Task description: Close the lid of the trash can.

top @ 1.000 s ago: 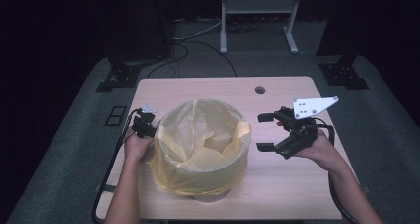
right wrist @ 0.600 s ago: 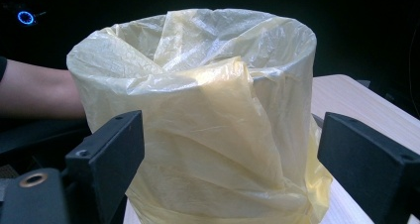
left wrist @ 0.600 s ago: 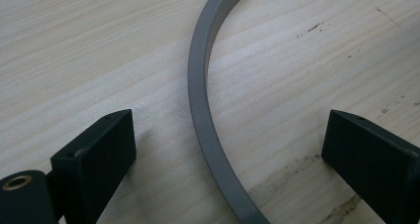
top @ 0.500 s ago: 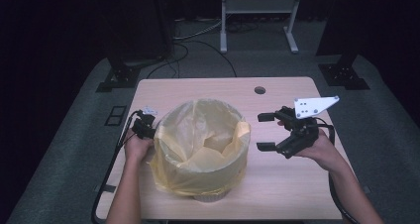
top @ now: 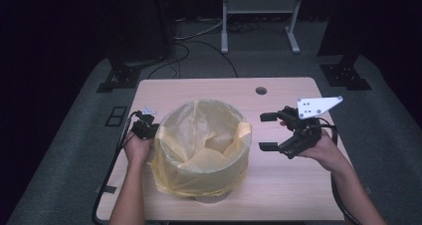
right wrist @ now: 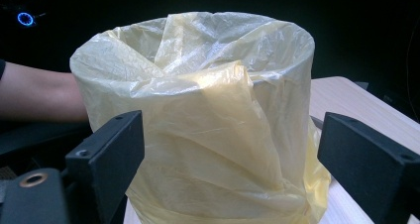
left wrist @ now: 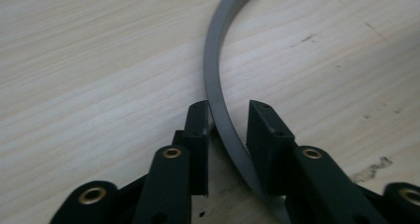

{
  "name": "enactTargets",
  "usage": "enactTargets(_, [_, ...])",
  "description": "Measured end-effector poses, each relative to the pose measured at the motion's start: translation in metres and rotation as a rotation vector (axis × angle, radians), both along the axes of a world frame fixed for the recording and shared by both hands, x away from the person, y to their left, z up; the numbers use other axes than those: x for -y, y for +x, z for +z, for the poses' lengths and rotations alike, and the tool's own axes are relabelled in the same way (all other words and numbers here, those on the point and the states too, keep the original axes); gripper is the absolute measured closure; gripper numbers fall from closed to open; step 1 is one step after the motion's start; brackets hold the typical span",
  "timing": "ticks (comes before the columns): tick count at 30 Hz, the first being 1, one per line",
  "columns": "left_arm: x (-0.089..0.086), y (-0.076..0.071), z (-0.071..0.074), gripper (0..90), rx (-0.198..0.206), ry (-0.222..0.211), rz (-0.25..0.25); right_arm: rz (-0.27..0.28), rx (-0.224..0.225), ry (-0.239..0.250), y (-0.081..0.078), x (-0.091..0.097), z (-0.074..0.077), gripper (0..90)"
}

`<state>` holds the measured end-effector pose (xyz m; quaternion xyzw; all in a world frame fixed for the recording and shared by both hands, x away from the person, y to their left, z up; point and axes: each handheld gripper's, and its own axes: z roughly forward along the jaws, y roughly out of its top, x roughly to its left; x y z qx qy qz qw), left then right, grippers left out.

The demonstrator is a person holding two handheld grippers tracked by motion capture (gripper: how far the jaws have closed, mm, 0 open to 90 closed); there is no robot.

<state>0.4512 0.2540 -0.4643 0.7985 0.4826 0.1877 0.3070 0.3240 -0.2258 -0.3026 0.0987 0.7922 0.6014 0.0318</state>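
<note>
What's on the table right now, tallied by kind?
Bins: 1, the bin, mostly covered by its liner
Yellow bags: 1, the yellow bag lining it
Grey rings: 1, the grey ring, between the left gripper's jaws
Total: 3

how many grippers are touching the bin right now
1. The left gripper sits at the bin's left side, jaws astride a grey ring; the right gripper stands apart, open.

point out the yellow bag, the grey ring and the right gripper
yellow bag [right wrist: 208,135], right gripper view, on its draped front side.
grey ring [left wrist: 214,70], left gripper view, on the curved band above the jaws.
right gripper [top: 268,131], high view, midway between its open jaws.
</note>
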Motion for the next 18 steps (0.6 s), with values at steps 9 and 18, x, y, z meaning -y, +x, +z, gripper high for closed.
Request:
enactTargets(9, [-0.014,0.003,0.002,82.1,-0.026,-0.014,0.091,-0.005,-0.006,0.003,0.000,0.002,-0.002,9.6])
enactTargets(18, [-0.025,0.003,0.010,82.5,-0.043,-0.095,0.119,-0.003,-0.011,0.001,0.001,0.001,-0.005,9.6])
